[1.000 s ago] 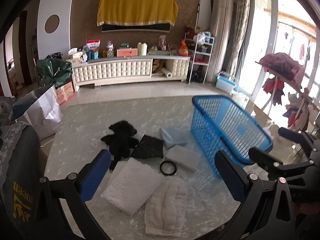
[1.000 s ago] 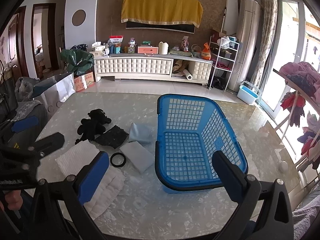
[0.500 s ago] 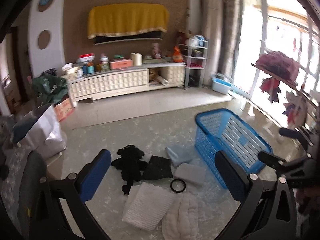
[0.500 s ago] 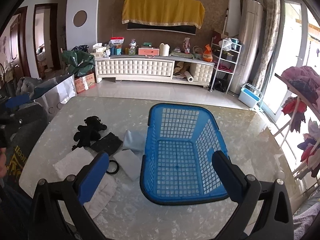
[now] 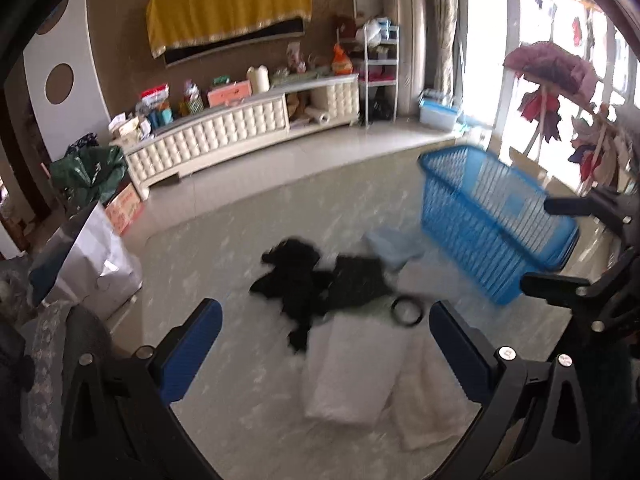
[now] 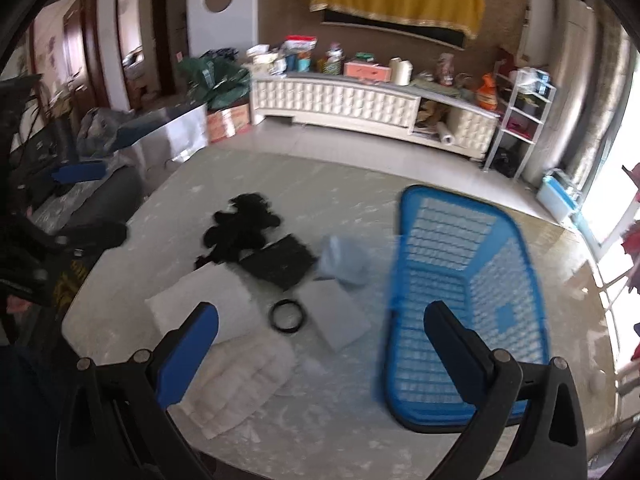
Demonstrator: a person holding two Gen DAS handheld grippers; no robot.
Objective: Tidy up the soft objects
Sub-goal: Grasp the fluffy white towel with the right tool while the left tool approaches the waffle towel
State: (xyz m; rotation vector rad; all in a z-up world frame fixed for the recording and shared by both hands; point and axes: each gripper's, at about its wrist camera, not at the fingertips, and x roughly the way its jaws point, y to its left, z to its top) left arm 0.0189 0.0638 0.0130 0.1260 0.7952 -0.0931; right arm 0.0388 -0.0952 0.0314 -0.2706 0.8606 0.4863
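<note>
Soft items lie grouped on the marble table [image 6: 340, 412]: a black plush toy [image 5: 290, 272] [image 6: 236, 228], a black cloth [image 5: 358, 282] [image 6: 282, 260], a pale blue cloth [image 5: 394, 246] [image 6: 342, 260], a grey folded cloth [image 6: 340, 316], a white textured pad [image 5: 354, 368] [image 6: 200, 304], a cream quilted cloth [image 5: 430, 396] [image 6: 240, 380] and a black ring [image 5: 406, 310] [image 6: 286, 315]. An empty blue basket [image 5: 492, 216] [image 6: 468, 304] stands to their right. My left gripper [image 5: 326, 350] hovers open above the white pad. My right gripper [image 6: 320, 350] hangs open over the table between the cloths and the basket.
A chair with a grey patterned cover [image 6: 84, 196] stands at the table's left, with a white bag [image 5: 92, 256] behind it. Across the floor is a white TV cabinet [image 5: 240, 132] [image 6: 360, 100]. A clothes rack [image 5: 560, 84] stands at the right by the window.
Both views are blurred by motion. The left gripper has swung left and tilted, so the cloths sit more centred between its fingers. The right gripper has turned left toward the cloths.
</note>
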